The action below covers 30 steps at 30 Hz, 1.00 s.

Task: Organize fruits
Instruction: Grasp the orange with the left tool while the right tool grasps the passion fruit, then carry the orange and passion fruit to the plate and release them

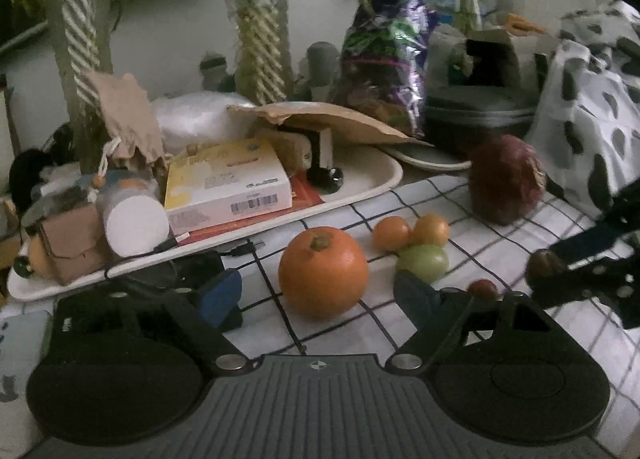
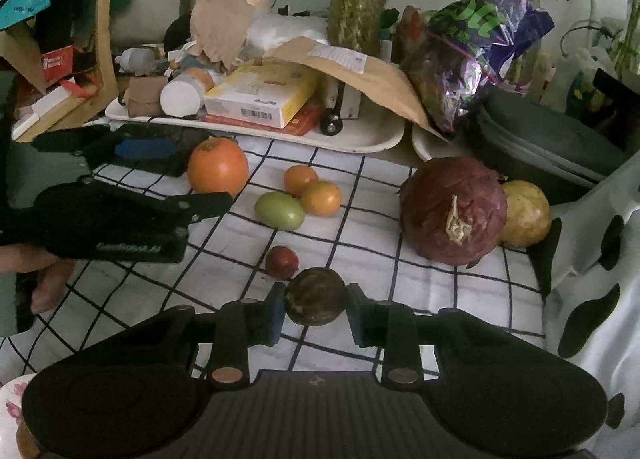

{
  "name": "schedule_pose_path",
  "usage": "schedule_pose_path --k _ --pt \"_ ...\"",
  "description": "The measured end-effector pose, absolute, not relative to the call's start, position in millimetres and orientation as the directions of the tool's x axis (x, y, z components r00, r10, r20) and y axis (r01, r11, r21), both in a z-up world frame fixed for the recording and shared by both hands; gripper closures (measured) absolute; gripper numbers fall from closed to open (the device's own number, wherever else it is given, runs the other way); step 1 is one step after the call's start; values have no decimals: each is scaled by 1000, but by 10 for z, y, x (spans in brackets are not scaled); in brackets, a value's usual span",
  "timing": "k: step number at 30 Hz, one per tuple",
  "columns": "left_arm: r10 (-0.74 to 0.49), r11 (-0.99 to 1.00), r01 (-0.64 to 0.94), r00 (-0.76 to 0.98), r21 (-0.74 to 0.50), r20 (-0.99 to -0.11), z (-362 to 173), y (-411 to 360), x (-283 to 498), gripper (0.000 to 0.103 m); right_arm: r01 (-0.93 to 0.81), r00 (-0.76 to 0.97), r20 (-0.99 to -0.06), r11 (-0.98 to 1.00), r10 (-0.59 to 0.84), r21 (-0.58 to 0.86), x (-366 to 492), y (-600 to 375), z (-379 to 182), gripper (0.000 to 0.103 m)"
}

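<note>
Lying on the checked cloth (image 2: 360,259) are one large orange (image 2: 218,166), two small orange fruits (image 2: 300,178) (image 2: 322,198), one green fruit (image 2: 279,210), one small red fruit (image 2: 281,262), one dark round fruit (image 2: 315,296), one big purple-red globe (image 2: 454,211) and one yellow fruit (image 2: 527,213) sitting at its three o'clock.

The yellow fruit (image 2: 528,213) sits half hidden behind the big red-purple bulb (image 2: 454,211), and the left wrist view loses it altogether behind that bulb. The print on the yellow box (image 2: 260,95) is too blurred to read (only a barcode stands out). A brown envelope (image 2: 372,75) covers the back of the white tray (image 2: 372,139). The hand (image 2: 44,275) is cut off at the picture's left edge.
</note>
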<state>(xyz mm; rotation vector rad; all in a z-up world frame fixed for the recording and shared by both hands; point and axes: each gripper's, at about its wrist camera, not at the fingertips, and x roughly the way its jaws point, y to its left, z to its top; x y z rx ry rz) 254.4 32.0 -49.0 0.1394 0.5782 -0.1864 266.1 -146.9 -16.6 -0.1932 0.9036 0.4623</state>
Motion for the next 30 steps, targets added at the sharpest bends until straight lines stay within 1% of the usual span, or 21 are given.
schedule_pose_path --k 5,7,8,9,10,20,24,30 --pt "-178 975 223 805 11 -566 -528 378 2679 25 -456 530 -791 889 305 38 2681 -1494 -146 70" --pt "-196 973 231 800 -11 -567 -531 384 2711 33 -454 529 -790 890 309 43 2682 -1488 -133 70" --pt "-205 971 237 797 -19 -568 -530 382 2728 43 -454 528 -789 890 314 49 2680 -1485 -126 70" --pt "-211 970 243 790 -23 -576 -532 377 2749 50 -458 526 -789 887 319 53 2675 -1478 -120 70" --pt "-206 970 241 788 -18 -580 -535 374 2755 52 -463 525 -787 885 323 54 2670 -1467 -117 70" --pt "-227 958 285 773 6 -592 -396 362 2654 53 -460 532 -779 886 333 65 2635 -1483 -66 70" --pt "-253 955 295 773 -25 -581 -278 394 2545 53 -466 538 -769 882 346 71 2577 -1497 -12 70" --pt "-270 951 306 778 -33 -567 -131 378 2339 53 -479 543 -755 874 367 80 2467 -1517 60 70"
